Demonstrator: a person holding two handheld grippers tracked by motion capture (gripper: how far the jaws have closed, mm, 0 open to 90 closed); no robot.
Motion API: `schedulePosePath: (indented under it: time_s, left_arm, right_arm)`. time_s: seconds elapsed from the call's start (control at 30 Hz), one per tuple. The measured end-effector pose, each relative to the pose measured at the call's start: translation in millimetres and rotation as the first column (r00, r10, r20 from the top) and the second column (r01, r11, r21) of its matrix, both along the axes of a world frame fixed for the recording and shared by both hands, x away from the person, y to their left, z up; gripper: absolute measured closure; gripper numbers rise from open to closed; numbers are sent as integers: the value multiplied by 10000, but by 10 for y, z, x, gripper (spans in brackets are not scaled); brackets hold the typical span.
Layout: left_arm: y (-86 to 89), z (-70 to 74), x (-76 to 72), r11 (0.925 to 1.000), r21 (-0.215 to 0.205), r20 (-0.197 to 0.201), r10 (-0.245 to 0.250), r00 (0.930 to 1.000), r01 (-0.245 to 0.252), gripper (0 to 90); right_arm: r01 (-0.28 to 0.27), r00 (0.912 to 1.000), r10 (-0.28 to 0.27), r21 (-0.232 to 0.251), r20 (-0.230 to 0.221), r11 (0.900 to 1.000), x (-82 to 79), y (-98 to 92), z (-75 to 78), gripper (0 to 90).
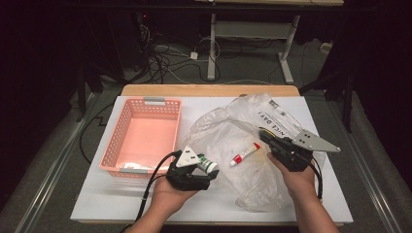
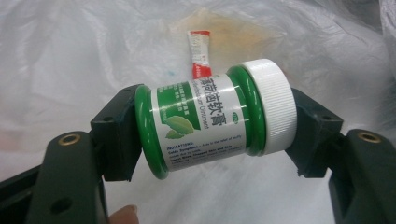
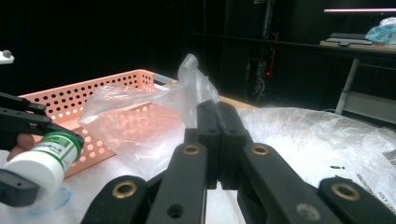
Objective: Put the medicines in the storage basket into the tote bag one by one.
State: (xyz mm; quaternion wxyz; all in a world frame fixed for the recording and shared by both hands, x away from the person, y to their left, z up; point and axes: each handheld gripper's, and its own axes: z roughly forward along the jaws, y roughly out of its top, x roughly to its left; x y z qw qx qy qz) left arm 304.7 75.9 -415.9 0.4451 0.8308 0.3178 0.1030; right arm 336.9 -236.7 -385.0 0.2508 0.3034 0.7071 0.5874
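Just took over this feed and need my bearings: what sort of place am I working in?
Probably a lab or workshop recording bench, not a home: a white-topped table under dim light, loose cables on the grey floor behind it, and an adjustable desk frame farther back.

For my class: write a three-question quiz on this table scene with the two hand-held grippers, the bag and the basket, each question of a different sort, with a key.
1. True or false: the left gripper grips the green ointment jar end to end, base and white cap against its fingers.
2. What is pinched between the shut fingers of the right gripper?
A. the red-and-white tube
B. the clear plastic bag
C. the basket's rim
3. Fill in: the red-and-white tube lies inside the ____.

Key
1. True.
2. B: a fold of the clear plastic bag is held up.
3. Bag; the pink basket stands to its left in the high view.
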Motion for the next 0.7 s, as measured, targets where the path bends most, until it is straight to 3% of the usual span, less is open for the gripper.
schedulePosePath:
  time_s: [0.47, 0.7]
  left_arm:
    - [-493, -229, 285, 9988, 14, -208, -480, 9986, 480, 292]
    - [-733, -359, 437, 9974, 215, -243, -685, 9974, 690, 291]
  right_arm:
    - [0, 10000, 0, 57, -19, 10000, -2, -1, 1, 900]
    - [-6, 10000, 6, 99, 0, 10000, -4, -4, 6, 900]
